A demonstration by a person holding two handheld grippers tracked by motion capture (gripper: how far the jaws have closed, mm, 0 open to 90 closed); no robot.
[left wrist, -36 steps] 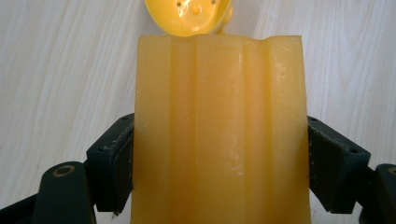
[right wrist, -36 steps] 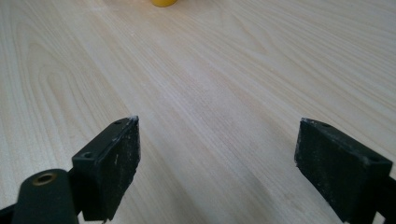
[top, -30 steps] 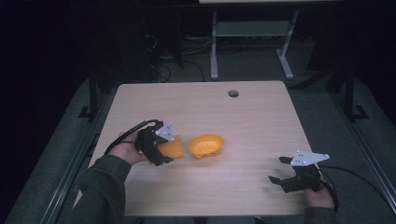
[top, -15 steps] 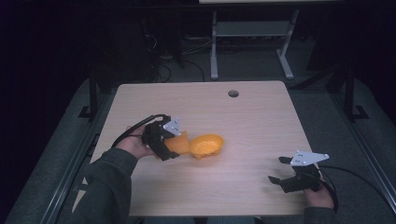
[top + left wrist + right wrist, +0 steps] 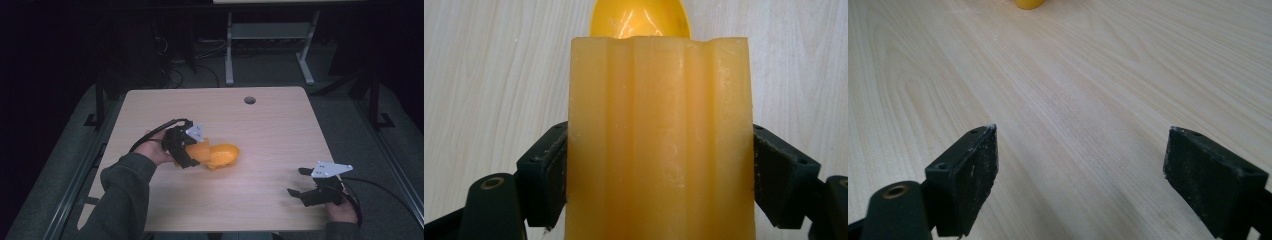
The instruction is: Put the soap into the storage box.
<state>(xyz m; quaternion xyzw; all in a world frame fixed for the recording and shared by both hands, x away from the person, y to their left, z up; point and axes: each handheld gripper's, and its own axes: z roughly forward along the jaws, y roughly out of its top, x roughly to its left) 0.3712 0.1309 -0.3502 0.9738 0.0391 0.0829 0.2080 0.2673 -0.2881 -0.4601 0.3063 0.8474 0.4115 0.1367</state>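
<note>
1. While your right hand (image 5: 342, 212) rests at the near right corner of the desk (image 5: 280, 125), its right claw (image 5: 299, 184) sits low over the wood with jaws spread wide and nothing between them.
2. Seen from the right claw's own camera, the two black jaws stand far apart over bare wood grain, and a sliver of yellow bowl (image 5: 1030, 3) peeks in at the far top edge.
3. Your left sleeve (image 5: 122, 200) comes in from the near left edge, and your left hand (image 5: 155, 150) wraps the body of the left claw (image 5: 192, 156), with its cable looping back over the wrist.
4. Your left claw is clamped on a pale orange block (image 5: 659, 145); both jaws press against its two sides, and the block's ribbed face runs upright between them in the left claw's camera.
5. That block is near the middle of the desk, a little left of centre, held just above the wood.
6. Just past the block lies the yellow bowl (image 5: 225, 155), its rim close against the block's far end; whether they touch you cannot tell.
7. Farther off, a round cable hole (image 5: 250, 100) sits near the desk's far edge.
</note>
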